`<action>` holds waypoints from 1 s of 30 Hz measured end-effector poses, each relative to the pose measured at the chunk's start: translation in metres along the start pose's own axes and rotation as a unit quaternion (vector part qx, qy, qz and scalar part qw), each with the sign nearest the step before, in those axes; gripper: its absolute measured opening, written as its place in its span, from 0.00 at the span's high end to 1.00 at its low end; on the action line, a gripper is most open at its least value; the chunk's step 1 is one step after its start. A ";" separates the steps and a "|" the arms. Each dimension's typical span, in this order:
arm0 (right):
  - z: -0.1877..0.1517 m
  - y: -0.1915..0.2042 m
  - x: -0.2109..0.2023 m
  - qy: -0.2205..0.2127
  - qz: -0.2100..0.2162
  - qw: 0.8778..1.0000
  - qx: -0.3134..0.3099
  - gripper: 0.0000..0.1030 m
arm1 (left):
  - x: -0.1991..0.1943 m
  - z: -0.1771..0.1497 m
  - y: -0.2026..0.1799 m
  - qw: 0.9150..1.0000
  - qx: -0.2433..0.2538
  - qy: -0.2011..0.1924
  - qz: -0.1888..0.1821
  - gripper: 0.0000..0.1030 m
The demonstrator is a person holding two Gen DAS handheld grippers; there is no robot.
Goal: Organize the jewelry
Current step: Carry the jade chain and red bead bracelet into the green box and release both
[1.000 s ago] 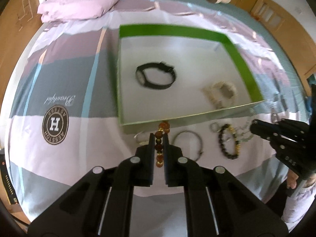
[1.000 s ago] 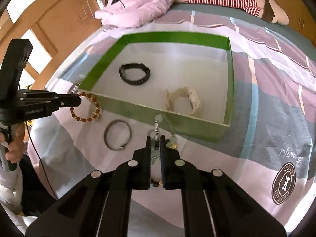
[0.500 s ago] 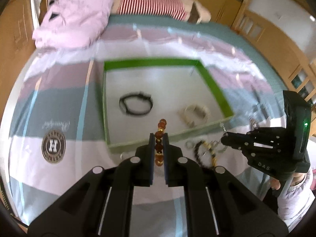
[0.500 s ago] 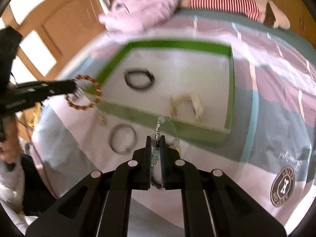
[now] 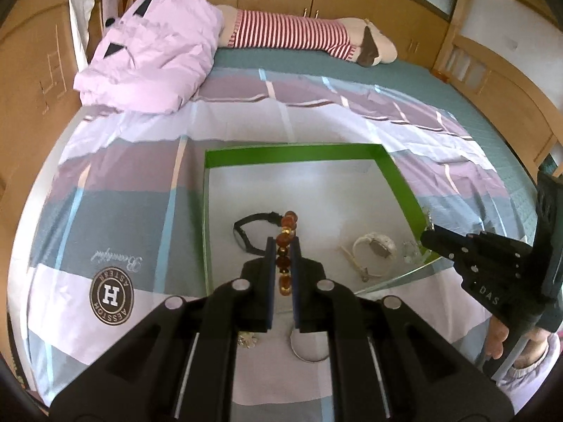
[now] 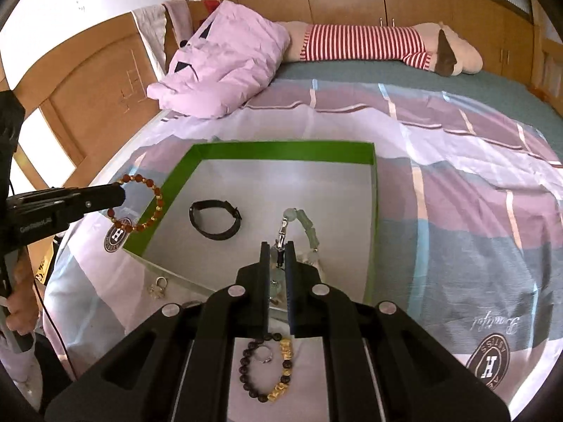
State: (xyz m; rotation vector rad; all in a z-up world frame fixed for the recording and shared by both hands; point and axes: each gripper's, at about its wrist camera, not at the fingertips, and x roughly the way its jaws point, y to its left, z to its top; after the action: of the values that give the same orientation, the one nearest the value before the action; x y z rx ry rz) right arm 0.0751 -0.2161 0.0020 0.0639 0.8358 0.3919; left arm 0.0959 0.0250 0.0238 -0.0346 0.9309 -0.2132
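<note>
Your left gripper point(image 5: 283, 246) is clamped on a bracelet of amber-brown round beads point(image 5: 285, 235), held above the near-left edge of the shallow green-walled cardboard box point(image 5: 292, 153). Your right gripper point(image 6: 278, 249) is pinched shut on a pale green stone bracelet with a silver clasp point(image 6: 299, 221), hanging over the box's near right part. Inside the box lie a black strap watch point(image 6: 214, 218) and a cream-white watch point(image 5: 374, 246). Just outside the box's near wall, on the striped bedspread point(image 6: 457, 190), rest a dark bead bracelet with gold charms point(image 6: 267, 372) and a thin silver bangle point(image 5: 309, 348).
</note>
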 end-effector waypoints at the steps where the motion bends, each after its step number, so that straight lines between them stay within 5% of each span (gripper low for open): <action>1: 0.001 0.001 0.001 -0.002 0.003 1.000 0.001 0.93 | 0.004 0.001 0.002 1.000 -0.004 0.004 -0.002 0.93; 7: 0.005 0.004 0.014 0.007 0.008 1.000 0.002 0.92 | 0.024 0.000 0.009 1.000 -0.016 0.020 0.001 0.93; 8: 0.004 0.005 0.015 0.010 0.005 1.000 -0.001 0.88 | 0.028 -0.001 0.009 1.000 -0.015 0.025 0.000 0.93; 10: 0.004 0.005 0.014 0.007 -0.002 1.000 0.004 0.65 | 0.029 -0.003 0.009 1.000 -0.014 0.026 0.001 0.91; 17: 0.005 0.002 0.000 0.005 0.017 1.000 0.023 0.61 | 0.021 -0.007 0.003 1.000 -0.005 0.022 0.005 0.78; 21: -0.009 0.011 -0.008 0.052 0.030 0.998 0.002 0.61 | 0.012 -0.025 -0.001 0.998 0.003 0.061 0.009 0.75; 24: -0.037 0.021 -0.006 0.106 0.015 0.993 -0.049 0.59 | 0.007 -0.046 -0.006 0.995 0.028 0.097 0.018 0.48; 27: -0.059 0.022 0.020 0.163 -0.035 0.983 -0.071 0.56 | 0.024 -0.058 -0.011 0.991 0.046 0.121 0.030 0.46; 30: -0.071 0.011 0.044 0.196 -0.036 0.979 -0.042 0.56 | 0.045 -0.065 -0.007 0.986 0.031 0.159 0.044 0.46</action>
State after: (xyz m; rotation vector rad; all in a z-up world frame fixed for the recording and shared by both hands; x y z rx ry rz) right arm 0.0461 -0.1969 -0.0753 -0.1253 1.2051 0.3757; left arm 0.0690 0.0135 -0.0499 0.1010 1.2406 -0.1685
